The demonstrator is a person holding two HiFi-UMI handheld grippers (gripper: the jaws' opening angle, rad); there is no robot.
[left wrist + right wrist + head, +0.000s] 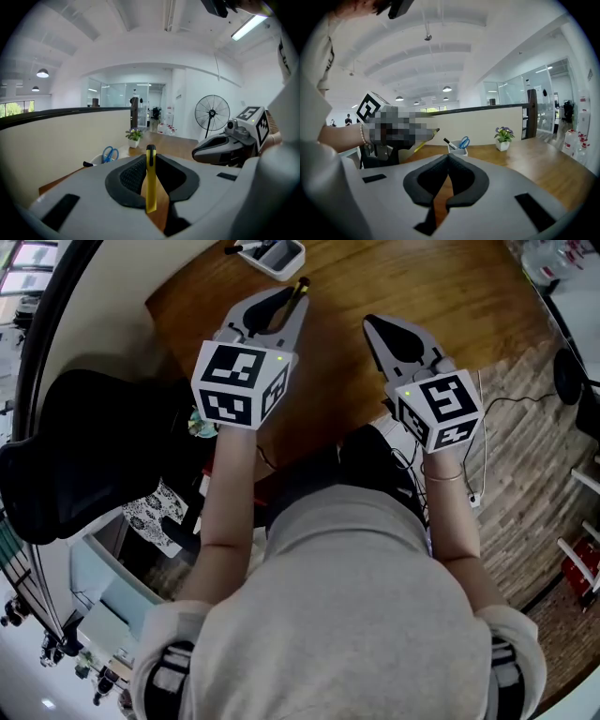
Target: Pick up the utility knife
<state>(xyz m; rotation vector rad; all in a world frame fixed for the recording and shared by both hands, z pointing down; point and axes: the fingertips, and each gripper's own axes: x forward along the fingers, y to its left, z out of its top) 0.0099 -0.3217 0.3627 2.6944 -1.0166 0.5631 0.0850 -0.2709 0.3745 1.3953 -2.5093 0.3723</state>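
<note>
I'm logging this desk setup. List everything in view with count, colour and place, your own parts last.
utility knife: one, yellow with black tip, clamped between fingers
table: one, brown wood, under both grippers
holder: one, white, far side of the table
scissors: one pair, blue handles, in the holder
marker: one, black, in the holder
potted plant: one, green in a white pot, on the table right of the holder
fan: one, black, beyond the table
chair: one, black, left of the person
left gripper: one, grey, shut on the utility knife
right gripper: one, grey, fingers together, empty
</note>
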